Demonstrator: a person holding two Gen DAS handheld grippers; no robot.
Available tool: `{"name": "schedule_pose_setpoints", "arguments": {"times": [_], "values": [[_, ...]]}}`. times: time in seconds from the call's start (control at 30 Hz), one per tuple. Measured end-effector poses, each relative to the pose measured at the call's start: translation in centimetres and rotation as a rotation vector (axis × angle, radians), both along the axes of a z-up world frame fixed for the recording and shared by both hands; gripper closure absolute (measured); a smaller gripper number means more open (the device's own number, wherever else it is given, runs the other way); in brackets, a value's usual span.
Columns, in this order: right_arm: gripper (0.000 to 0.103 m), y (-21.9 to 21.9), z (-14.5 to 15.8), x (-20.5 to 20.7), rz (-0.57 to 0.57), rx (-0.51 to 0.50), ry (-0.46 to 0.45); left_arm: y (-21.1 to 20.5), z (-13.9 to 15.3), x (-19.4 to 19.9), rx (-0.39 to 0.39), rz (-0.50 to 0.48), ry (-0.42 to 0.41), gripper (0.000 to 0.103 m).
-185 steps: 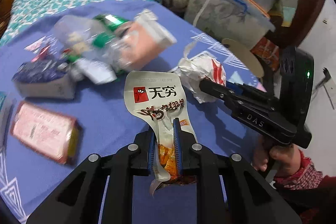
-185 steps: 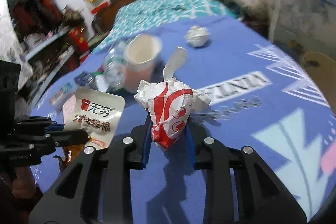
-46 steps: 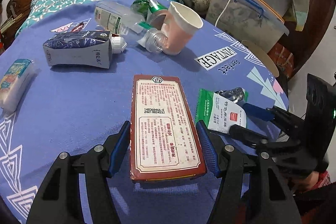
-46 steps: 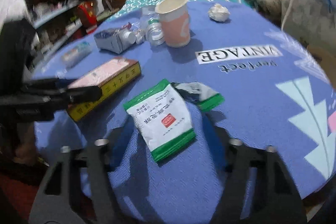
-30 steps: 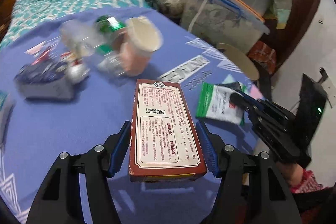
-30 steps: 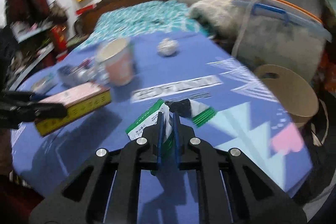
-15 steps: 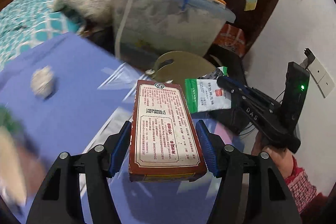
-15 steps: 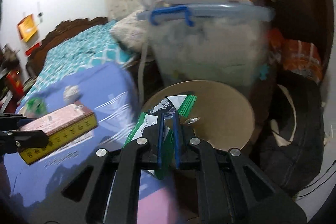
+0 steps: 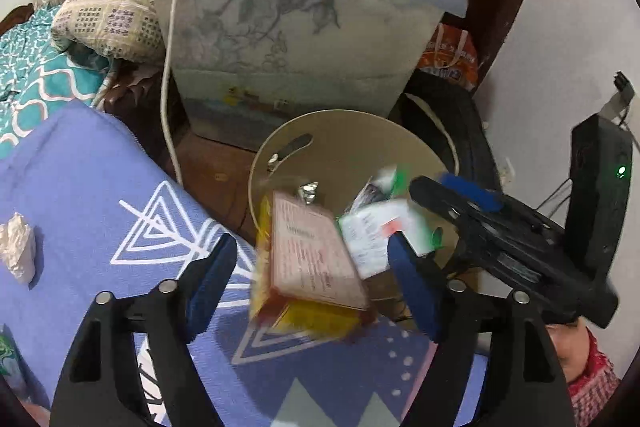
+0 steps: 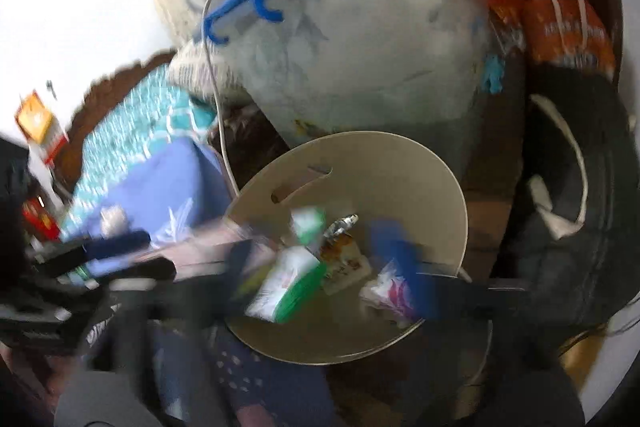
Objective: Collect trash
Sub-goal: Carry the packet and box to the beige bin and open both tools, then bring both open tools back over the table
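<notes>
My left gripper (image 9: 312, 263) is open over the table edge. A red and yellow carton (image 9: 312, 259) is loose between its fingers, tilted and blurred, over the round beige bin (image 9: 352, 143). The green and white packet (image 9: 380, 231) is loose in the air beside it. The right gripper (image 9: 436, 187) shows at the right of the left wrist view. In the right wrist view my right gripper (image 10: 320, 259) is open, blurred, above the bin (image 10: 400, 167); the packet (image 10: 288, 283) falls among other wrappers inside.
A large clear storage box (image 9: 296, 39) with a blue handle stands behind the bin. A black bag (image 9: 452, 123) lies right of the bin. A crumpled white paper ball (image 9: 18, 243) sits on the blue tablecloth (image 9: 80, 187). A white cable (image 9: 168, 67) hangs beside the box.
Both grippers have opened over the bin. The carton has slipped out of the left gripper and the green packet out of the right; both are dropping toward the bin.
</notes>
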State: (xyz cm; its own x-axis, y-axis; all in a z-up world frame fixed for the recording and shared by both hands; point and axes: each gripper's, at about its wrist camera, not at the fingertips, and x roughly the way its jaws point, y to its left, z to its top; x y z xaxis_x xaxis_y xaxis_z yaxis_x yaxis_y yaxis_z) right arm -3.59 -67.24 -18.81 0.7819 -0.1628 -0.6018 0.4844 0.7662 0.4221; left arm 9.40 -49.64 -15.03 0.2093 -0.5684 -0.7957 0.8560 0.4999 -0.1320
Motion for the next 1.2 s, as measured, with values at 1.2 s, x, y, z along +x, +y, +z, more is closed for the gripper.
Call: {"name": "schedule_pose_setpoints", "arguments": {"times": [1.2], "values": [[0.007,34.8,12.2,-2.5,0.366,-0.076,-0.206,40.4,9.1,-5.8,-0.196,0.54,-0.348,0.025]]}}
